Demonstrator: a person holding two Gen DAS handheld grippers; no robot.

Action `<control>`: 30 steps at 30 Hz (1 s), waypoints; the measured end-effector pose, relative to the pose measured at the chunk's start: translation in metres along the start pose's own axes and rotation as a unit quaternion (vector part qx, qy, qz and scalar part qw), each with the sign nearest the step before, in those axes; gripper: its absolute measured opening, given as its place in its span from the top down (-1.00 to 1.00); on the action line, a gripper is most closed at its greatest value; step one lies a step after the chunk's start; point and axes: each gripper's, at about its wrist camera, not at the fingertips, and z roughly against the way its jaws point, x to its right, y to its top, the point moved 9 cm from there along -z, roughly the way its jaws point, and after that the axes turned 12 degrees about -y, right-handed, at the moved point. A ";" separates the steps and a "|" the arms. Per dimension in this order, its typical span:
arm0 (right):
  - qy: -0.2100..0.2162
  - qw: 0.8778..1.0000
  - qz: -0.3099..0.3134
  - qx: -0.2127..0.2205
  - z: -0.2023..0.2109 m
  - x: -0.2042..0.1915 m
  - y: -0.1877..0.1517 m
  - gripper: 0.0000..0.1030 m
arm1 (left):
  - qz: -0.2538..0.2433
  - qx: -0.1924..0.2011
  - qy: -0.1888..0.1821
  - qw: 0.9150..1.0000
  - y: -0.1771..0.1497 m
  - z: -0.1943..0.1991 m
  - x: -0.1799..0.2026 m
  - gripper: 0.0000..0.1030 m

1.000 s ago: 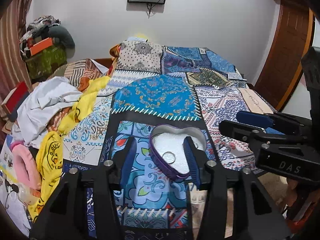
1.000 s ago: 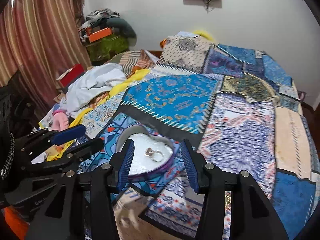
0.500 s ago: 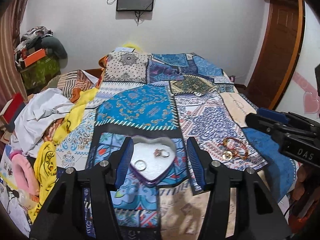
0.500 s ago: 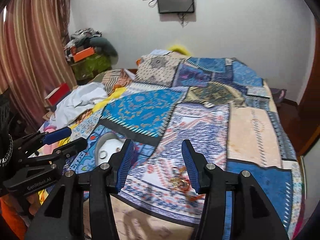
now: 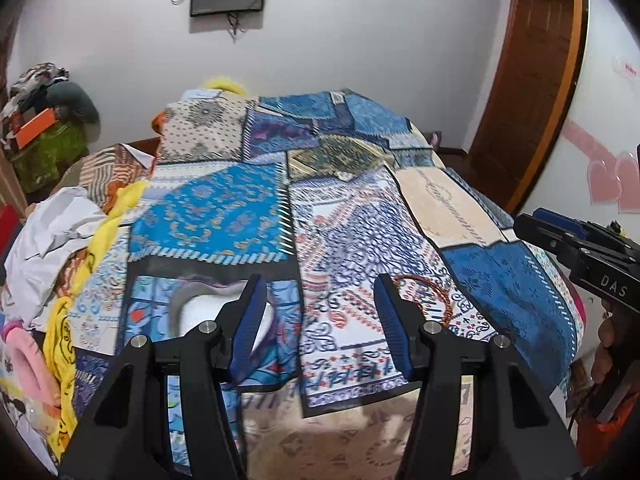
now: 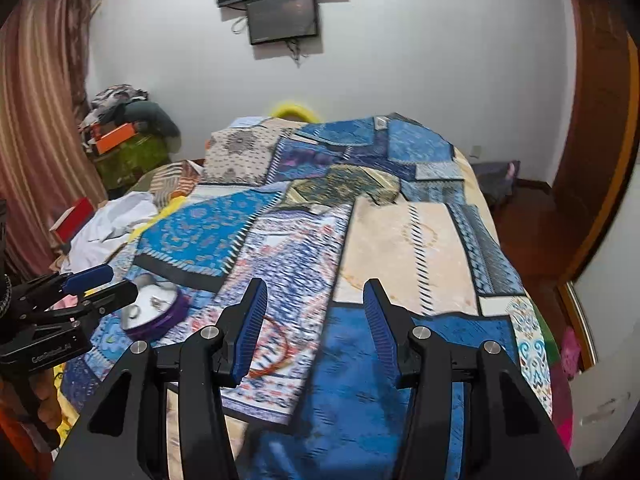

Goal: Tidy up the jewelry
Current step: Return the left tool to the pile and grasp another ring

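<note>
A heart-shaped box [image 6: 168, 322] with a purple wall and white inside lies on the patterned bedspread. At least two rings [image 6: 156, 301] lie in it. In the left wrist view the heart-shaped box [image 5: 178, 304] sits half hidden behind the left finger. An orange-red bangle [image 5: 438, 287] lies on the white and blue patch, just right of my left gripper [image 5: 320, 320], which is open and empty. My right gripper [image 6: 316, 328] is open and empty too, with the bangle [image 6: 286, 346] partly behind its left finger. Each view shows the other tool: left gripper [image 6: 108, 282], right gripper [image 5: 528, 220].
The patchwork bedspread [image 5: 224, 216] covers the whole bed. White and yellow clothes [image 5: 60, 232] are piled along the left edge. A wooden door [image 5: 532, 80] stands at the right. A screen [image 6: 282, 16] hangs on the far wall. A hand [image 5: 608, 344] holds the right tool.
Both views have swung right and pulled back. The heart box has slid from between the fingers to the left, and the bangle has come into view.
</note>
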 end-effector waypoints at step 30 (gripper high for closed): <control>0.008 0.997 -0.004 -0.078 -0.052 0.031 -0.054 0.10 | -0.025 -0.088 -0.076 0.993 -0.044 -0.085 0.043 0.35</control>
